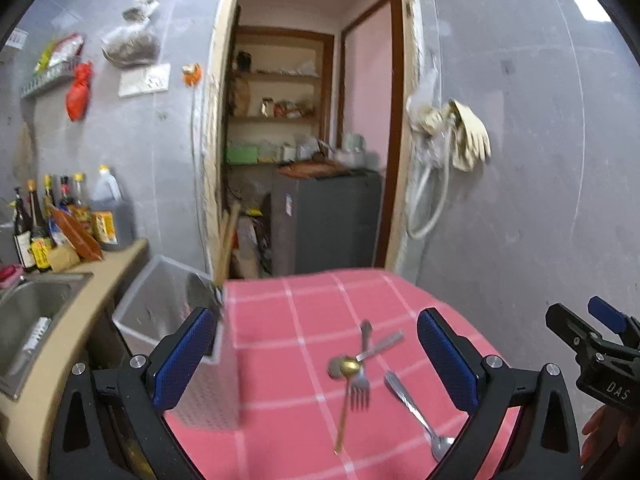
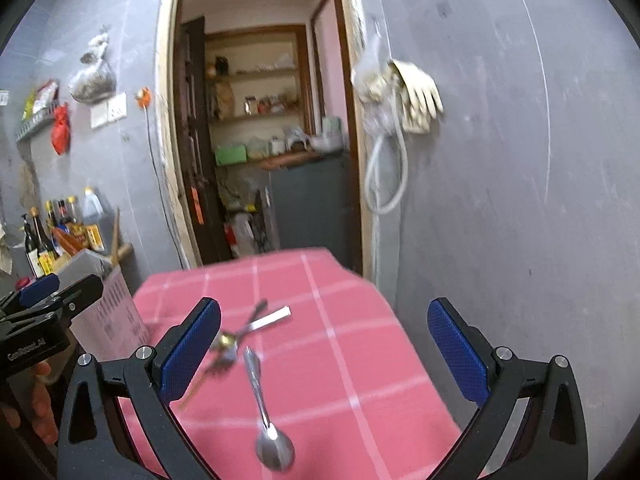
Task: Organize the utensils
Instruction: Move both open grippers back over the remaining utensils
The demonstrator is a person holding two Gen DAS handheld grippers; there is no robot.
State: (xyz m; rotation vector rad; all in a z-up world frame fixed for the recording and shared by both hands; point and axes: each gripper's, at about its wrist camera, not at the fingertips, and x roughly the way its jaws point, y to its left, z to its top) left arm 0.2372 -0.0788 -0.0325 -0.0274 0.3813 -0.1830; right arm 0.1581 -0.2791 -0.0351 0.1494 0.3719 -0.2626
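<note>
Currently, no utensil is seen sorted: a fork (image 1: 360, 388), a gold spoon (image 1: 347, 376), a silver spoon (image 2: 272, 436) and one more crossed piece lie loose on the pink checked table (image 1: 304, 312), beside a perforated holder (image 1: 176, 300). Both the left tool (image 1: 316, 364) and the right tool (image 2: 324, 352) are held spread and empty above them. "DAS" is read on the right tool's body; other lettering is blurred.

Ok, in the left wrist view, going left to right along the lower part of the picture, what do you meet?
Sink → perforated utensil holder → gold spoon → silver spoon → right gripper at the edge. The fork and another utensil cross the gold spoon, so I leave them out.
</note>
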